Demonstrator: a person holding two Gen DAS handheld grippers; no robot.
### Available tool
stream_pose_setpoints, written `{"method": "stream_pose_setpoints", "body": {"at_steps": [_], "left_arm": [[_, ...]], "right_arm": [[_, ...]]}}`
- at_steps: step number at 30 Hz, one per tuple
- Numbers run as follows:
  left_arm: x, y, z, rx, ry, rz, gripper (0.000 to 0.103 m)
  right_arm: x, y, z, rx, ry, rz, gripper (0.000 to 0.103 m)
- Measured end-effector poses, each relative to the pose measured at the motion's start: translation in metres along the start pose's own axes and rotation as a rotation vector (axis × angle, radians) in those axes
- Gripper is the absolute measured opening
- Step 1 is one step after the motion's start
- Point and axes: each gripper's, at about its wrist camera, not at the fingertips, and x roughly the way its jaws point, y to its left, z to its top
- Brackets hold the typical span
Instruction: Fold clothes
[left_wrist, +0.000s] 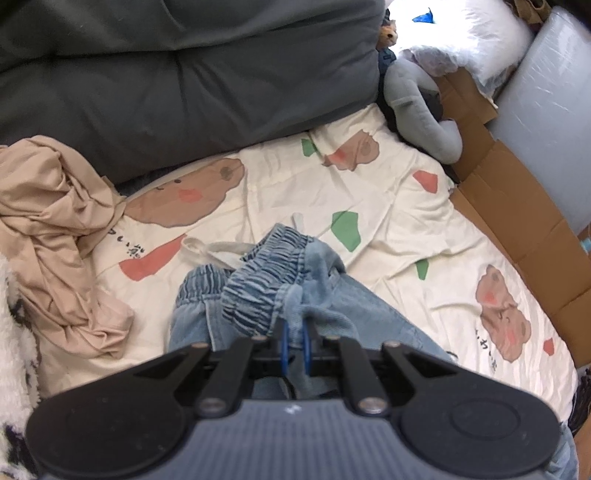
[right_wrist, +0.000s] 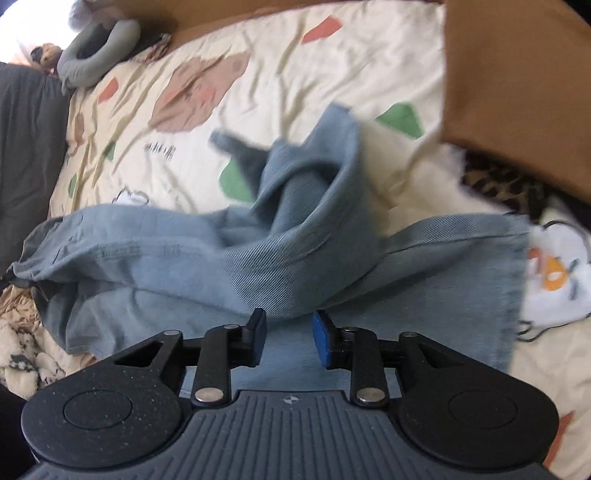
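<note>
Light blue jeans (left_wrist: 280, 280) lie bunched on a cream bedsheet printed with bears (left_wrist: 388, 199). My left gripper (left_wrist: 294, 332) is shut on the denim just below the elastic waistband, which is crumpled in front of it. In the right wrist view the jeans' legs (right_wrist: 236, 251) lie twisted across the sheet (right_wrist: 258, 74), one leg end folded up and blurred. My right gripper (right_wrist: 289, 328) is open, its blue pads just above the denim, holding nothing.
A crumpled beige garment (left_wrist: 59, 229) lies at left. A dark grey cushion (left_wrist: 166, 74) runs along the back. A grey plush toy (left_wrist: 421, 110) and brown cardboard (left_wrist: 517, 221) border the right side. A white printed garment (right_wrist: 554, 269) lies at right beside the jeans.
</note>
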Motion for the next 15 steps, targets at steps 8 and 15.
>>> {"method": "stream_pose_setpoints", "body": {"at_steps": [8,15], "left_arm": [[-0.001,-0.003,0.003,0.013,-0.007,0.0,0.008],[0.0,-0.009,0.01,0.028,-0.02,-0.001,0.008]], "right_arm": [[-0.019,-0.024,0.046,0.062,-0.127,0.008,0.041],[0.014,-0.035,0.089,0.154,-0.174,-0.027,0.041]]}}
